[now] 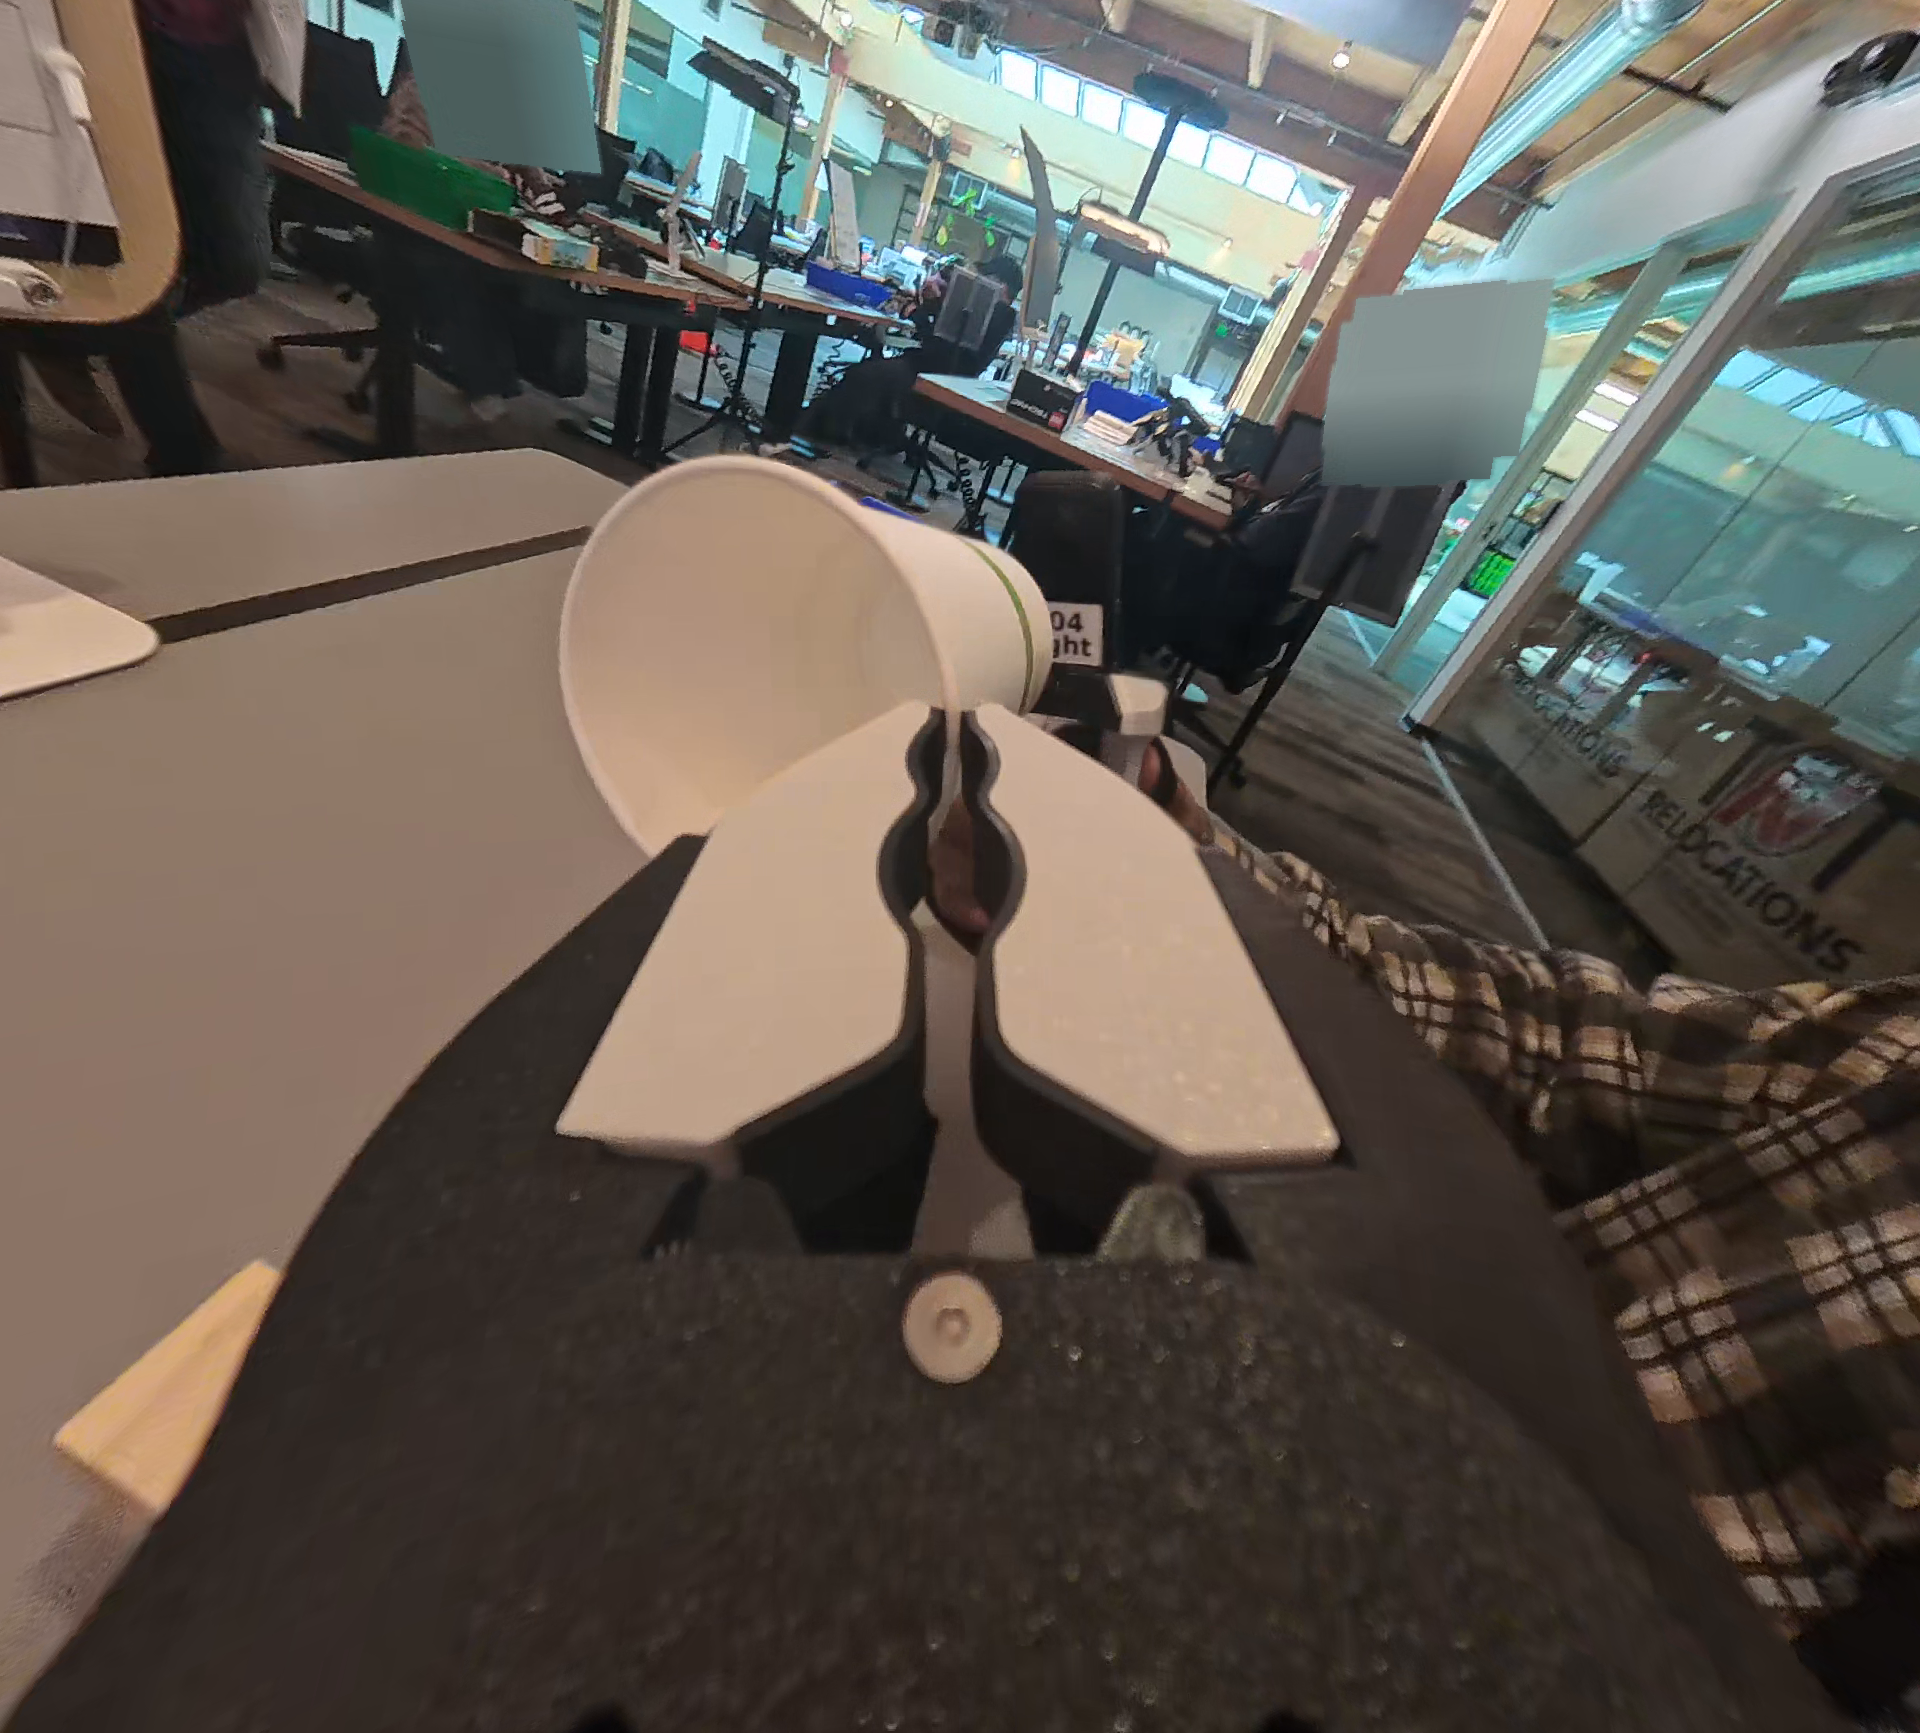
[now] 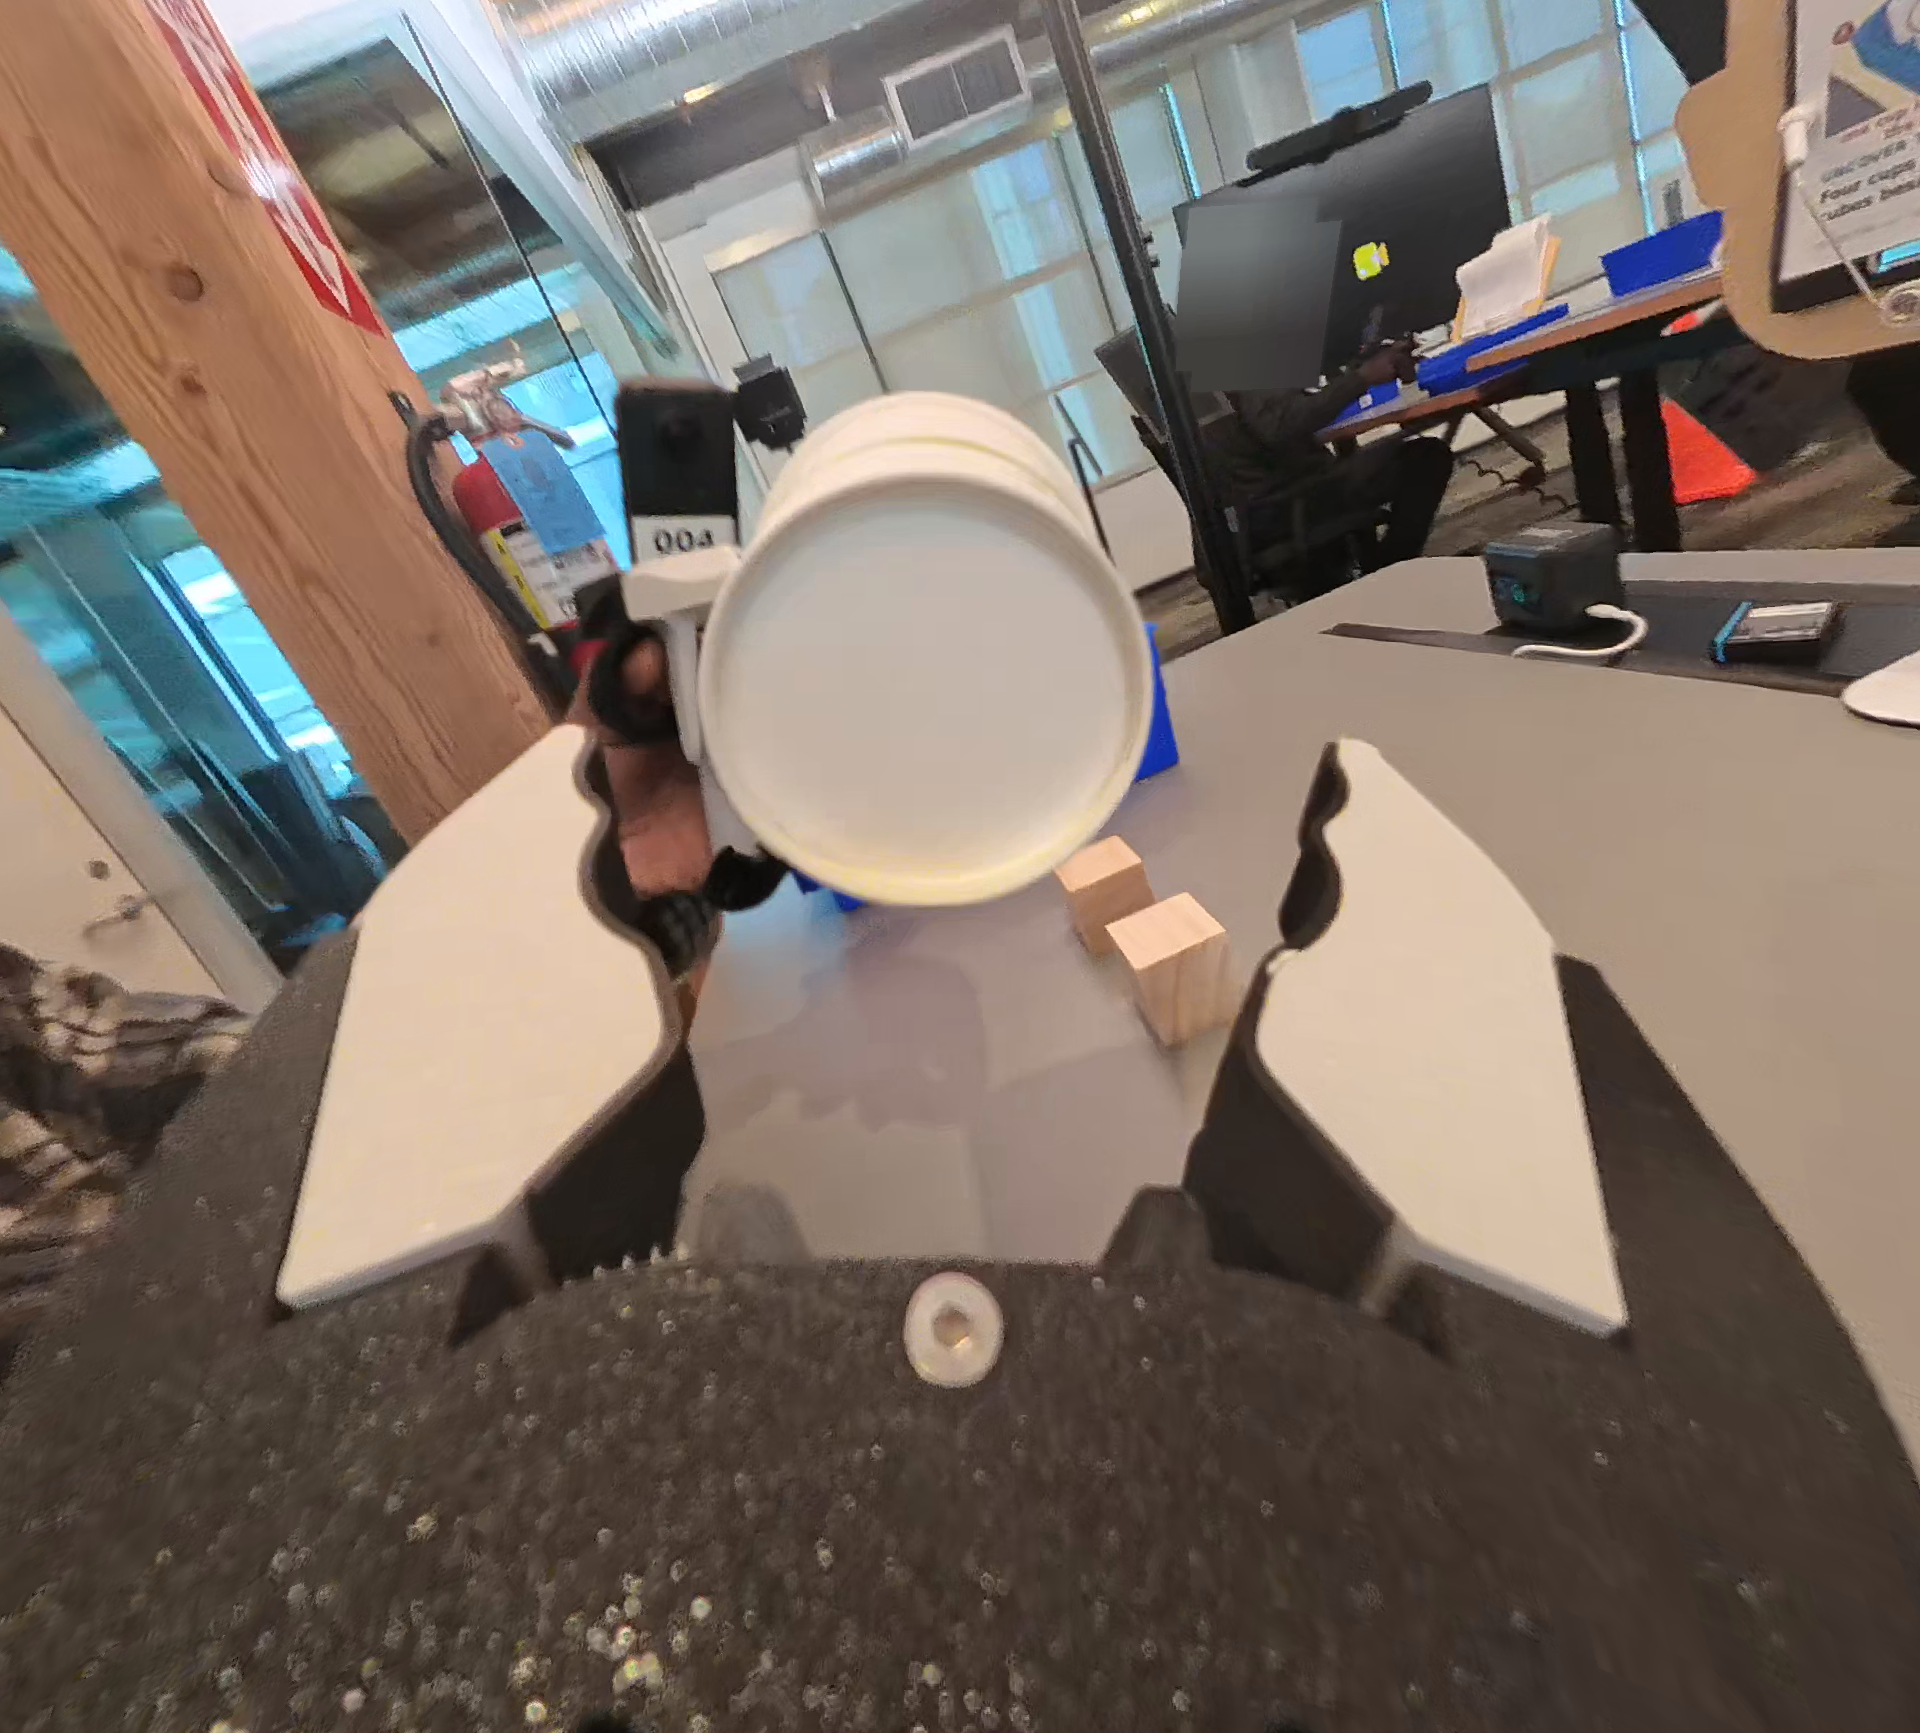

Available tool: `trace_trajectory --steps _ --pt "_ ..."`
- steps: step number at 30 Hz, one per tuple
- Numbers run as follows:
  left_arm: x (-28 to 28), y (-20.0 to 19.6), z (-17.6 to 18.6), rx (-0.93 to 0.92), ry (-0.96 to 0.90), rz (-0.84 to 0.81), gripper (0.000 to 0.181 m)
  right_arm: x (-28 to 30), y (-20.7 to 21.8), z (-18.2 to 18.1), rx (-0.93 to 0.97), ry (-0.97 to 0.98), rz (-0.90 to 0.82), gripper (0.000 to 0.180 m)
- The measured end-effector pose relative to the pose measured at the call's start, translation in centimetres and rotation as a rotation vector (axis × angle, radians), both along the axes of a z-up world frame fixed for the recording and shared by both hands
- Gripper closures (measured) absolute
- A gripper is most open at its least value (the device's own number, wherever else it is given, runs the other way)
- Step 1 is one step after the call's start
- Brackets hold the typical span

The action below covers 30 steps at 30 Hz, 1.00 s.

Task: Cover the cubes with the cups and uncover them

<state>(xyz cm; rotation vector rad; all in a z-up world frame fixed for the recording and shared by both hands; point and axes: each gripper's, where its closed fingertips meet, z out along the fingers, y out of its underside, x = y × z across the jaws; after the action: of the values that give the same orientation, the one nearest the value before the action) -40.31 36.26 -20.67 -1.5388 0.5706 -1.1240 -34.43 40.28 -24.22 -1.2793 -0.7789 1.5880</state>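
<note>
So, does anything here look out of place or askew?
Only the white cup: the left gripper is shut on its rim and holds it on its side in the air, not upright. The two wooden cubes stand uncovered on the grey table. Nothing looks spilled or damaged.

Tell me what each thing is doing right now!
Left gripper: shut on the cup's rim.
Right gripper: open, empty.
White paper cup: held tipped sideways above the table.
Two wooden cubes: uncovered on the grey table.
</note>
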Motion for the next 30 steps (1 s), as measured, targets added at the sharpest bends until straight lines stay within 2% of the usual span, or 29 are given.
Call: trace_trajectory --steps 9,12,14,16,18,21,25,28,30 --pt "1.4 0.1 -1.7 -0.031 -0.034 -0.030 0.179 0.6 -0.2 -0.6 -0.045 0.020 0.045 0.062" --pt "1.9 -0.2 -1.6 -0.032 -0.067 -0.053 0.179 0.4 -0.2 -0.7 -0.054 0.013 0.063 0.069" --pt "2.5 -0.5 -1.6 -0.023 -0.071 -0.076 0.179 0.6 -0.6 -0.4 -0.039 0.023 0.103 0.091" --pt "2.9 -0.8 -1.8 -0.020 -0.062 -0.091 0.179 0.9 -0.6 -0.2 -0.038 -0.010 0.122 0.091" --pt "3.0 -0.9 -2.7 -0.027 0.026 -0.094 0.176 1.3 -0.5 -0.2 0.011 -0.088 0.121 0.091" --pt "1.8 -0.7 -3.8 -0.012 0.233 -0.035 0.141 2.3 -0.3 -0.2 0.099 -0.254 0.135 0.092" --pt "1.0 0.0 -3.0 0.045 0.486 -0.006 0.114 3.2 -0.2 -0.6 0.206 -0.507 0.193 0.092" --pt "2.7 0.2 -3.4 0.036 0.619 -0.079 0.098 2.8 -1.1 -0.6 0.274 -0.631 0.271 0.092" --pt "4.0 0.4 -4.4 0.015 0.677 -0.131 0.095 2.2 -1.9 -0.8 0.324 -0.694 0.315 0.092"
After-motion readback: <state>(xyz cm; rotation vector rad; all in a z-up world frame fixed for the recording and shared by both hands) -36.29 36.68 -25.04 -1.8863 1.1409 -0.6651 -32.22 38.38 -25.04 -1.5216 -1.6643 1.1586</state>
